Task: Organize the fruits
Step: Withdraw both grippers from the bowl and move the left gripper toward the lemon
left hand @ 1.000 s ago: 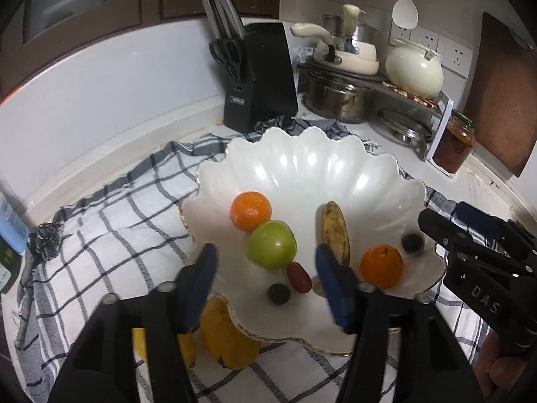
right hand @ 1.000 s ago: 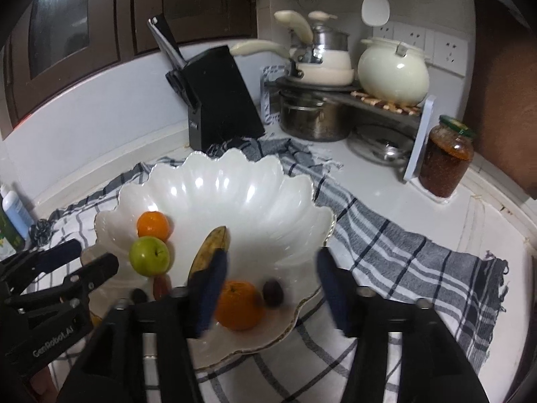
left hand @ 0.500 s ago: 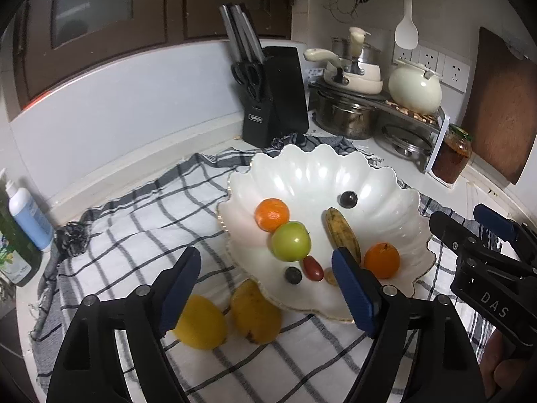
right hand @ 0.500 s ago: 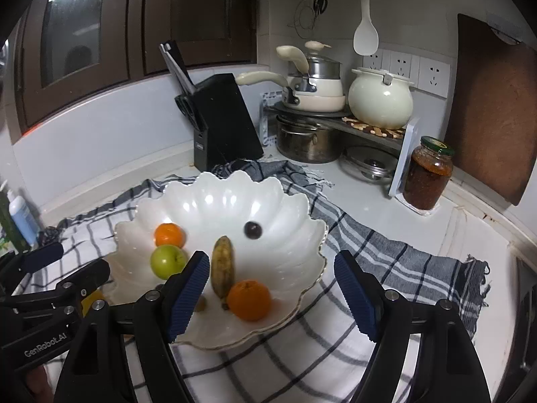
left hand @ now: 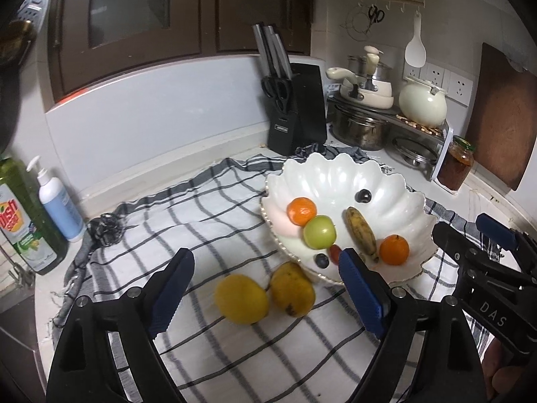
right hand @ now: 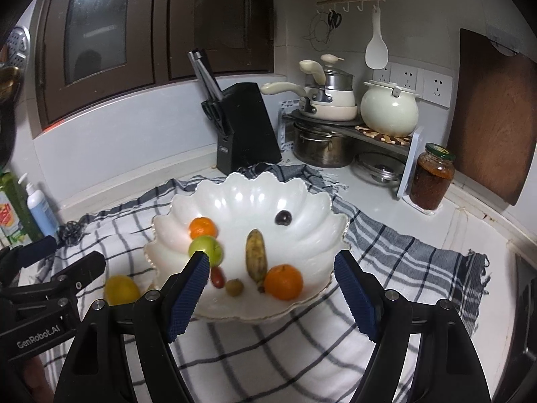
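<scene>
We count two oranges (left hand: 302, 210) (left hand: 394, 249), one green apple (left hand: 319, 231), one banana (left hand: 360, 231), two dark plums (left hand: 363, 196) (left hand: 322, 260) beyond our left claw's fingertips, and two yellow mangoes (left hand: 241, 299) (left hand: 292, 288) between them.

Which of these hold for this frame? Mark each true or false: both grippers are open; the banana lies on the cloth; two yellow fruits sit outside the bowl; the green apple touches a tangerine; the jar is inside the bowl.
1. The left gripper and right gripper are open and empty. True.
2. The banana lies on the checked cloth. False: it lies in the white scalloped bowl.
3. The lemon and mango sit outside the bowl. True.
4. The green apple touches a tangerine. True.
5. The jar is inside the bowl. False: it stands on the counter.
</scene>
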A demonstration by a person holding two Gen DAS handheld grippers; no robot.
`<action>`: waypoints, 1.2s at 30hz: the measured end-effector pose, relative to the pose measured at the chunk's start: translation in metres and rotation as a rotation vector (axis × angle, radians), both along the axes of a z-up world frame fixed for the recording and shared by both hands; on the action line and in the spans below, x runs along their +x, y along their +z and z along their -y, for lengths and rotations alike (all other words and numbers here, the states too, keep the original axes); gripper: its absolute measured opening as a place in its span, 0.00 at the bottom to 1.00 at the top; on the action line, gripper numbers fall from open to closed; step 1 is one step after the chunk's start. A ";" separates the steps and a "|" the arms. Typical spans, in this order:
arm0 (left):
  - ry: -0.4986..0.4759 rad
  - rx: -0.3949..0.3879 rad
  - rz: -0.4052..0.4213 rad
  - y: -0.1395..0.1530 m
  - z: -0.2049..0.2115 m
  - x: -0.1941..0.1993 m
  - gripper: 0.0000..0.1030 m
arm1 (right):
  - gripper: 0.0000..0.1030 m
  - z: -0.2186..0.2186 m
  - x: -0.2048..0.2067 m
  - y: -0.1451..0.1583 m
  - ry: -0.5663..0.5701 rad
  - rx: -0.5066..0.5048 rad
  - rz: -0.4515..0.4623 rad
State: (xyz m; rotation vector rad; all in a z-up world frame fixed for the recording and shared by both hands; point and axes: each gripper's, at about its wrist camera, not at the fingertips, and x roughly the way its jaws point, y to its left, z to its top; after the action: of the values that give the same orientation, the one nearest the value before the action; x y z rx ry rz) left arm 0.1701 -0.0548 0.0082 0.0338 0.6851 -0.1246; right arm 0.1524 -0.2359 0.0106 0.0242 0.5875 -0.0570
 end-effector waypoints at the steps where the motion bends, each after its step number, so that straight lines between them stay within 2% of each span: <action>1: 0.003 0.000 0.000 0.000 -0.002 -0.002 0.86 | 0.75 -0.002 -0.002 0.000 0.002 -0.001 -0.001; 18: 0.040 -0.001 -0.010 -0.014 -0.037 -0.021 0.85 | 0.75 -0.034 -0.020 -0.012 0.019 0.006 -0.017; 36: 0.020 -0.015 -0.094 -0.062 -0.044 -0.004 0.84 | 0.75 -0.044 -0.018 -0.052 -0.034 0.032 -0.079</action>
State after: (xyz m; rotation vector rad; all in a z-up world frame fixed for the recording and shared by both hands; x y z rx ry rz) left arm 0.1661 -0.0108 -0.0537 0.0069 0.7786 -0.1120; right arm 0.1344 -0.1916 -0.0415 0.0638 0.6674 -0.0822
